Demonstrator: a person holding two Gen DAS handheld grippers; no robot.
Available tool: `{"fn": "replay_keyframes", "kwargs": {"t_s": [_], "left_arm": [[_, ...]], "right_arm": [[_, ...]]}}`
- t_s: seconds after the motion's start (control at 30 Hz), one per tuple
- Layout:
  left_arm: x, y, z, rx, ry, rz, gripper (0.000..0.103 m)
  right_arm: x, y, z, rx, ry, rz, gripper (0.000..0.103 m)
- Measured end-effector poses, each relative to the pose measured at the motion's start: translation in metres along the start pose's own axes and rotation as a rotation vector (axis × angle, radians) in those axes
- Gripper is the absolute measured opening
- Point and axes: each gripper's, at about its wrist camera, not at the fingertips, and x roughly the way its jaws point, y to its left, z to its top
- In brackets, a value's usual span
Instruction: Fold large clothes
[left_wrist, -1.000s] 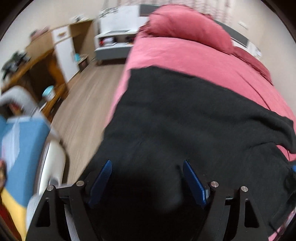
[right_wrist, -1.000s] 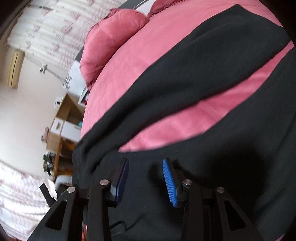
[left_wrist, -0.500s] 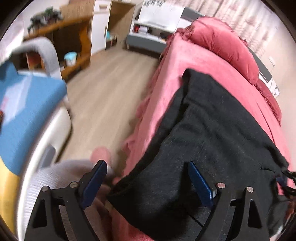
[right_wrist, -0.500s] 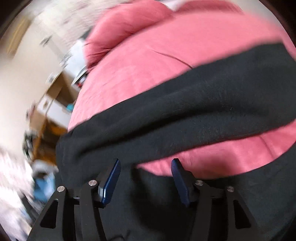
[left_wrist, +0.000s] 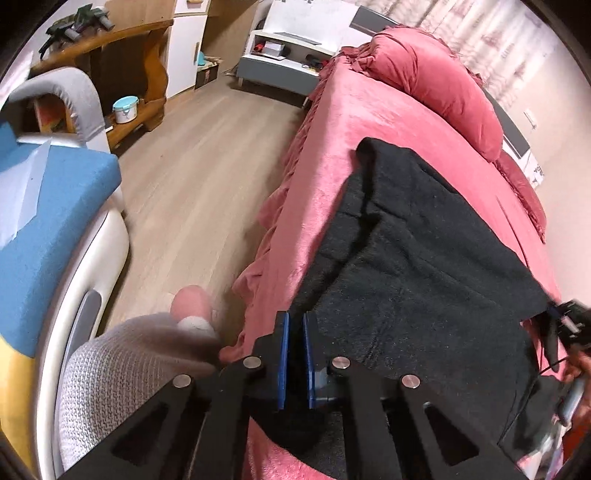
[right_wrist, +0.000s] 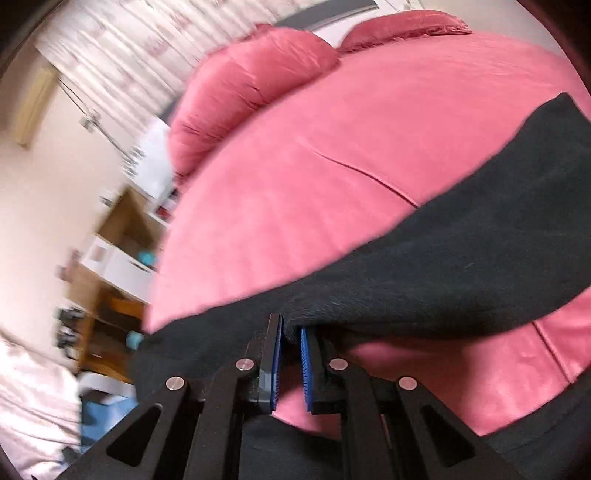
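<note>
Room: a bedroom is seen, with a pale wood-plank floor (left_wrist: 192, 192), a curved wooden shelf unit (left_wrist: 140, 66) and a grey-and-white low cabinet (left_wrist: 284, 51) by the far wall; patterned curtains (right_wrist: 122, 51) are blurred in the right wrist view.
Bed: a wide bed (left_wrist: 369, 147) is covered with a pink, velvety cover with a faint sheen; a ruffled fringe hangs down its floor-side edge. A plump pink pillow (left_wrist: 436, 88) is laid at the head end.
Garment: a large black garment (left_wrist: 424, 266) of matte, fuzzy knit is spread across the foot half of the bed, reaching from the floor-side edge over to the far side; soft folds are raised near its upper corner. In the right wrist view a long band of it is lifted off the pink cover.
Left gripper: the left gripper (left_wrist: 294, 325) is angled steeply down at the floor-side edge of the bed; its blue ribbed pads have just been closed and are clamped on the garment's hem.
Right gripper: the right gripper (right_wrist: 291, 332) is pointed down more shallowly; its pads have just been closed and a fold of the garment is pinched between them.
Person: a grey knit trouser leg (left_wrist: 122, 369) and a pink slipper (left_wrist: 192, 299) are seen beside the bed.
Chair: a blue cushioned seat (left_wrist: 48, 206) with a white shell stands at the left.
Writing: none can be read.
</note>
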Motion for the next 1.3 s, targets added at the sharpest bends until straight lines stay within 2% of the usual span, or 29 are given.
{"fn": "replay_keyframes", "kwargs": {"t_s": [0.03, 0.07, 0.1, 0.17, 0.23, 0.43, 0.63, 0.73, 0.8, 0.87, 0.97, 1.03, 1.1, 1.17, 1.23, 1.3], "left_arm": [[-0.001, -0.001, 0.002, 0.004, -0.005, -0.003, 0.01], [-0.002, -0.001, 0.005, 0.006, -0.011, 0.001, 0.015], [-0.004, -0.002, 0.009, 0.009, -0.016, 0.002, 0.022], [-0.007, -0.004, 0.018, 0.005, -0.029, -0.022, 0.056], [-0.007, -0.007, 0.035, -0.007, -0.064, -0.05, 0.061], [0.026, -0.047, 0.102, 0.055, -0.073, -0.012, 0.061], [0.091, -0.088, 0.164, 0.084, 0.013, 0.015, 0.063], [0.121, -0.098, 0.176, 0.057, 0.116, -0.052, 0.064], [0.126, -0.103, 0.176, 0.046, 0.147, -0.095, 0.06], [0.123, -0.112, 0.176, 0.104, 0.089, -0.041, 0.04], [0.116, -0.128, 0.173, 0.189, 0.041, 0.008, 0.025], [0.1, -0.132, 0.176, 0.162, -0.037, 0.003, 0.023], [0.082, -0.13, 0.186, 0.074, -0.114, -0.04, 0.023], [0.077, -0.128, 0.196, 0.025, -0.159, -0.045, 0.023], [0.086, -0.127, 0.202, 0.01, -0.16, -0.015, 0.023], [0.104, -0.121, 0.2, -0.004, -0.116, 0.01, 0.023]], "right_arm": [[0.01, -0.006, -0.006, -0.011, 0.046, -0.064, 0.013], [0.018, -0.014, -0.013, -0.004, 0.077, -0.074, 0.02], [0.019, -0.022, -0.02, 0.023, 0.088, -0.061, 0.025], [0.011, -0.034, -0.031, 0.093, 0.065, 0.006, 0.033], [0.002, -0.043, -0.042, 0.153, 0.068, 0.067, 0.036], [-0.016, -0.042, -0.075, 0.08, 0.032, 0.072, 0.036], [-0.018, -0.03, -0.096, -0.016, -0.024, 0.063, 0.036], [-0.01, -0.027, -0.102, -0.057, -0.046, 0.05, 0.036], [-0.011, -0.029, -0.106, -0.074, -0.082, 0.06, 0.036], [-0.01, -0.031, -0.11, -0.073, -0.115, 0.08, 0.037], [-0.009, -0.037, -0.111, -0.067, -0.132, 0.098, 0.037], [-0.01, -0.039, -0.11, -0.068, -0.132, 0.097, 0.037], [-0.016, -0.043, -0.113, -0.071, -0.134, 0.093, 0.037], [-0.015, -0.042, -0.113, -0.076, -0.137, 0.088, 0.037], [-0.015, -0.041, -0.113, -0.074, -0.14, 0.089, 0.036], [-0.025, -0.049, -0.118, -0.074, -0.141, 0.089, 0.036]]}}
